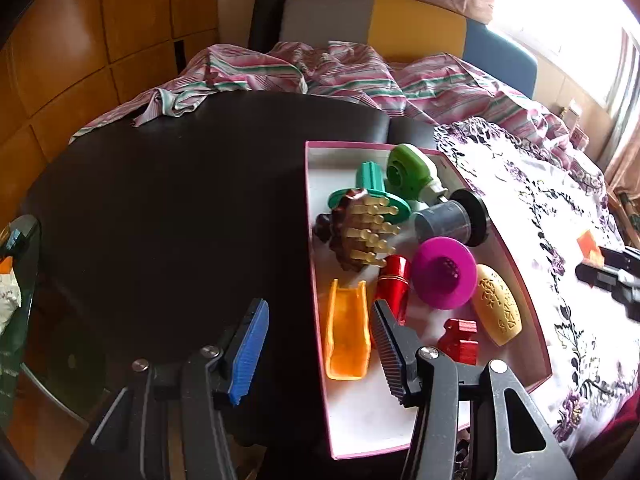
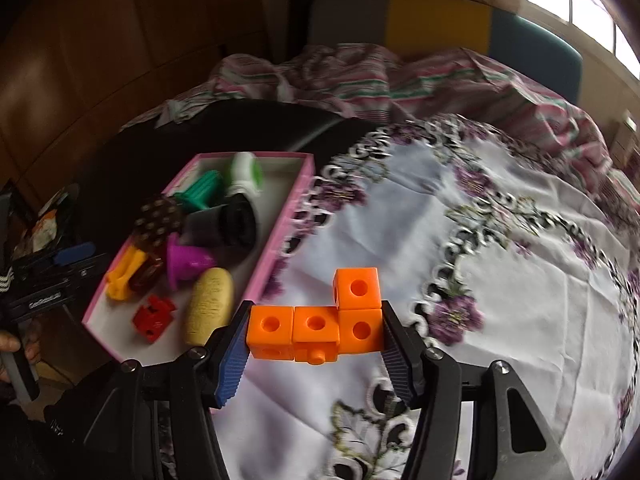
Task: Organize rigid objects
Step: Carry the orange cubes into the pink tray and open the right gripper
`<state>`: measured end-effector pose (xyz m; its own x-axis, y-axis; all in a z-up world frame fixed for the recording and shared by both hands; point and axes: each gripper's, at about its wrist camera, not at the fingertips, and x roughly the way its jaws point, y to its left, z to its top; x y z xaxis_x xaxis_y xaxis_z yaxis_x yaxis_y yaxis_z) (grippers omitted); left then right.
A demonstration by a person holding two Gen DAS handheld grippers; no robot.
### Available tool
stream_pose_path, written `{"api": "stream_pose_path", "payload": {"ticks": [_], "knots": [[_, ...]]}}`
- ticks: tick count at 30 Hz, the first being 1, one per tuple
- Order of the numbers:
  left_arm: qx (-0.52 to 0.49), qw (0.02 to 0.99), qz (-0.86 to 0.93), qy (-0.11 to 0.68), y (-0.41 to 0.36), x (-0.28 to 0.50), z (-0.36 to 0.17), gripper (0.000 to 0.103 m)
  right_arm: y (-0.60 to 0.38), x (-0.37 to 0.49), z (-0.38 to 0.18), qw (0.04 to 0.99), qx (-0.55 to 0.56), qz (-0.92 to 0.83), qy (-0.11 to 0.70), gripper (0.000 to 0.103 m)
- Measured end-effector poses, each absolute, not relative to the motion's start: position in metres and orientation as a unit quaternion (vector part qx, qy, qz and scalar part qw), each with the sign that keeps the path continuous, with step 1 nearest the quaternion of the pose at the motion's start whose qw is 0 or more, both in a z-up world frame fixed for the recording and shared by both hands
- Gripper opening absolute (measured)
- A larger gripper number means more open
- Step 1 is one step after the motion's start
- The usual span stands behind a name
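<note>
A pink-rimmed white box [image 1: 502,240] [image 2: 280,236] holds several rigid items: a brown peg brush [image 1: 360,232], a teal piece [image 1: 372,184], a magenta cup [image 1: 444,276], a yellow oval [image 1: 498,304], a red block [image 1: 460,340] and an orange scoop [image 1: 346,332]. My left gripper [image 1: 320,344] hangs open over the box's left wall, with nothing held. My right gripper [image 2: 316,320] is shut on an L-shaped piece of orange linked cubes [image 2: 320,324], lifted above the floral cloth to the right of the box. In the left wrist view the right gripper [image 1: 612,276] shows blurred at the right edge.
The box rests half on a black round table [image 1: 160,200], half on a white floral cloth [image 2: 480,280]. Striped pink bedding [image 1: 320,68] is bunched behind it. A hand [image 2: 12,348] shows at the left of the right wrist view.
</note>
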<state>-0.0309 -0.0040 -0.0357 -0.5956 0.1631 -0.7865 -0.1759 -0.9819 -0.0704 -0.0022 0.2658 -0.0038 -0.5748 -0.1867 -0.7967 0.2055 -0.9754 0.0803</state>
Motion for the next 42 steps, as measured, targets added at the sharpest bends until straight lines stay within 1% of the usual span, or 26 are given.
{"api": "stream_pose_path", "payload": {"ticks": [5, 10, 13, 15, 19, 23, 27, 28, 31, 34, 38, 40, 41, 42], "knots": [[-0.439, 0.085, 0.894, -0.001, -0.014, -0.031, -0.036, 0.057, 0.197, 0.002, -0.009, 0.188, 0.455, -0.866, 0.086, 0.06], [-0.441, 0.082, 0.894, -0.005, -0.019, -0.029, -0.038, 0.058, 0.157, 0.002, -0.033, 0.209, 0.478, -0.836, 0.168, 0.06], [-0.443, 0.079, 0.893, -0.006, -0.02, -0.029, -0.04, 0.061, 0.133, -0.002, -0.048, 0.221, 0.481, -0.823, 0.207, 0.06], [-0.441, 0.078, 0.894, -0.007, -0.022, -0.028, -0.04, 0.064, 0.124, -0.005, -0.054, 0.222, 0.47, -0.826, 0.219, 0.06], [-0.436, 0.075, 0.897, -0.005, -0.024, -0.027, -0.038, 0.065, 0.121, -0.016, -0.057, 0.236, 0.477, -0.829, 0.172, 0.06], [-0.428, 0.071, 0.901, 0.002, -0.025, -0.025, -0.036, 0.072, 0.128, -0.02, -0.062, 0.229, 0.488, -0.831, 0.137, 0.06], [-0.427, 0.066, 0.902, 0.004, -0.025, -0.025, -0.035, 0.074, 0.135, -0.016, -0.064, 0.225, 0.491, -0.834, 0.108, 0.061], [-0.426, 0.064, 0.902, 0.004, -0.025, -0.024, -0.035, 0.074, 0.137, -0.014, -0.063, 0.223, 0.49, -0.837, 0.102, 0.063], [-0.42, 0.059, 0.906, 0.004, -0.027, -0.022, -0.033, 0.079, 0.142, -0.008, -0.057, 0.216, 0.482, -0.845, 0.082, 0.066], [-0.414, 0.056, 0.909, 0.003, -0.027, -0.019, -0.03, 0.085, 0.147, -0.001, -0.048, 0.207, 0.468, -0.857, 0.058, 0.071], [-0.41, 0.05, 0.911, -0.001, -0.027, -0.015, -0.027, 0.096, 0.145, 0.004, -0.036, 0.173, 0.447, -0.877, 0.038, 0.071], [-0.404, 0.052, 0.913, -0.001, -0.026, -0.011, -0.025, 0.099, 0.145, 0.002, -0.031, 0.143, 0.433, -0.889, 0.033, 0.071], [-0.402, 0.052, 0.914, -0.002, -0.025, -0.01, -0.024, 0.103, 0.144, 0.002, -0.029, 0.127, 0.426, -0.895, 0.031, 0.071], [-0.4, 0.054, 0.915, -0.002, -0.025, -0.009, -0.023, 0.103, 0.144, 0.003, -0.027, 0.109, 0.419, -0.901, 0.031, 0.071]]}}
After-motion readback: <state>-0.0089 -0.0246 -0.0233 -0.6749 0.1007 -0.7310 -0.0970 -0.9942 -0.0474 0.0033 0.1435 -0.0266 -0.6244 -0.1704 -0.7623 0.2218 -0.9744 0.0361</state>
